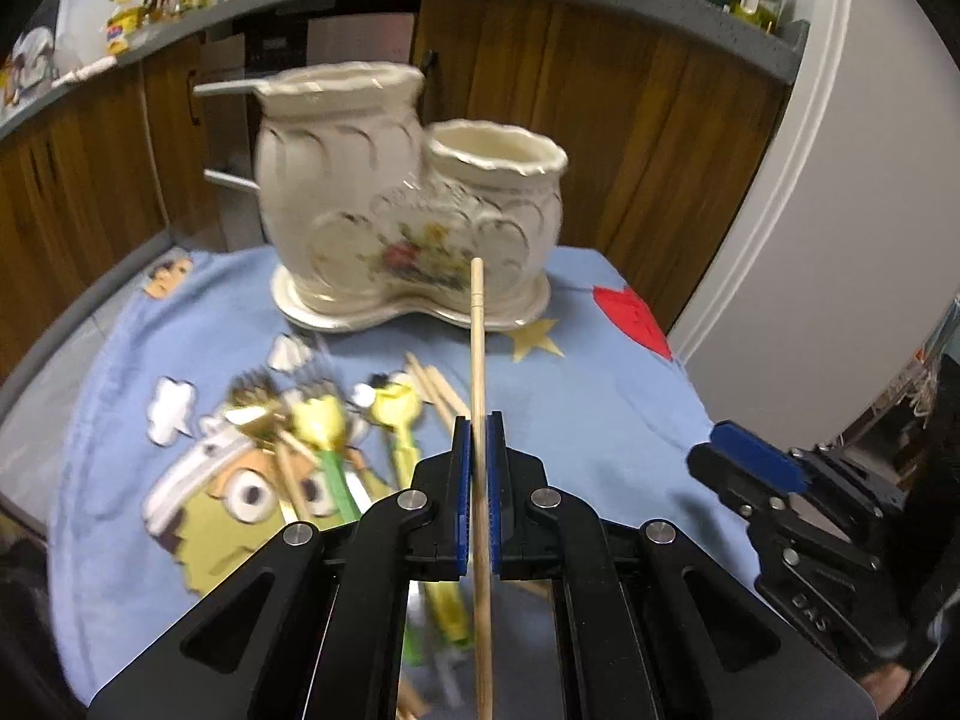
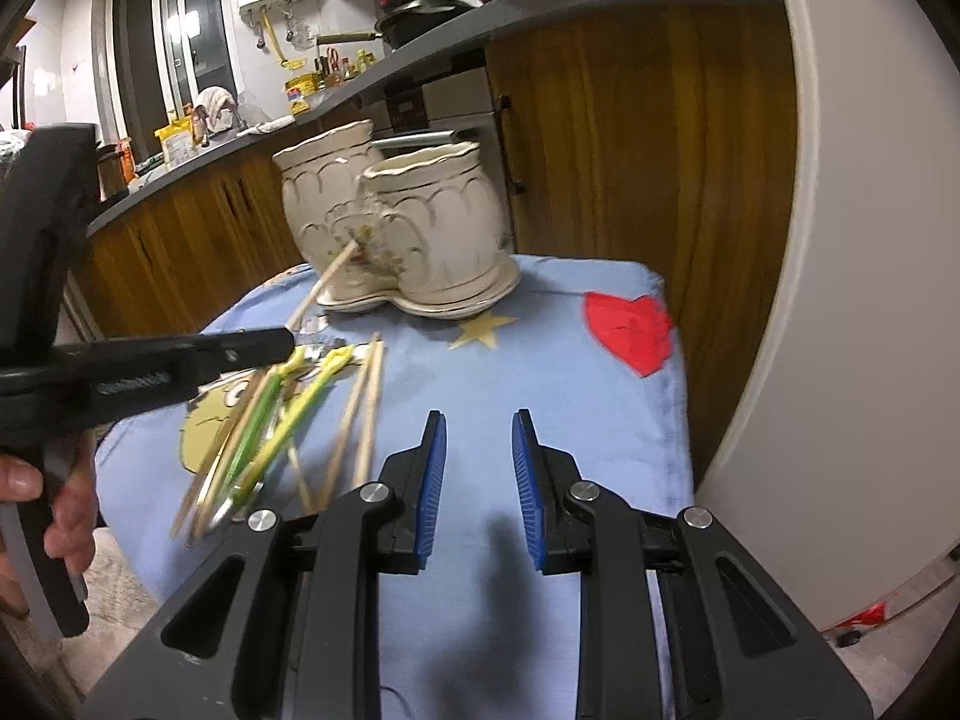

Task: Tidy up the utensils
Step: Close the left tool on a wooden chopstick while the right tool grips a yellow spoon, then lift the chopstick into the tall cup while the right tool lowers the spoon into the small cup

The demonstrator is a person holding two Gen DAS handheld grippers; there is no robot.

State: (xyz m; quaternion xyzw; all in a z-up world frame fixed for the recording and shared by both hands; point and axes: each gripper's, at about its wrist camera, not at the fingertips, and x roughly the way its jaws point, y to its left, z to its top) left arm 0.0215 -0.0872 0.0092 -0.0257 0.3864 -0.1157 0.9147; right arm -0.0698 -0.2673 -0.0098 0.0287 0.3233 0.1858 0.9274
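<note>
My left gripper point(image 1: 479, 420) is shut on a single wooden chopstick point(image 1: 477, 330), which sticks out ahead towards the cream ceramic double-pot holder point(image 1: 414, 204). The chopstick is lifted off the cloth. Below and to the left lies a pile of forks with yellow and green handles and more chopsticks point(image 1: 324, 420). In the right wrist view my right gripper point(image 2: 478, 426) stands open over bare cloth with nothing between its blue pads. The left gripper point(image 2: 282, 339) shows there at the left with the chopstick point(image 2: 324, 285) angled towards the holder point(image 2: 408, 222). The pile point(image 2: 288, 408) lies under it.
A blue cartoon cloth point(image 2: 540, 360) covers the small table, with its edges close at the right and front. Wooden cabinets point(image 1: 630, 138) stand behind the holder and a white appliance wall point(image 2: 870, 240) at the right. A person's hand point(image 2: 66, 510) grips the left tool.
</note>
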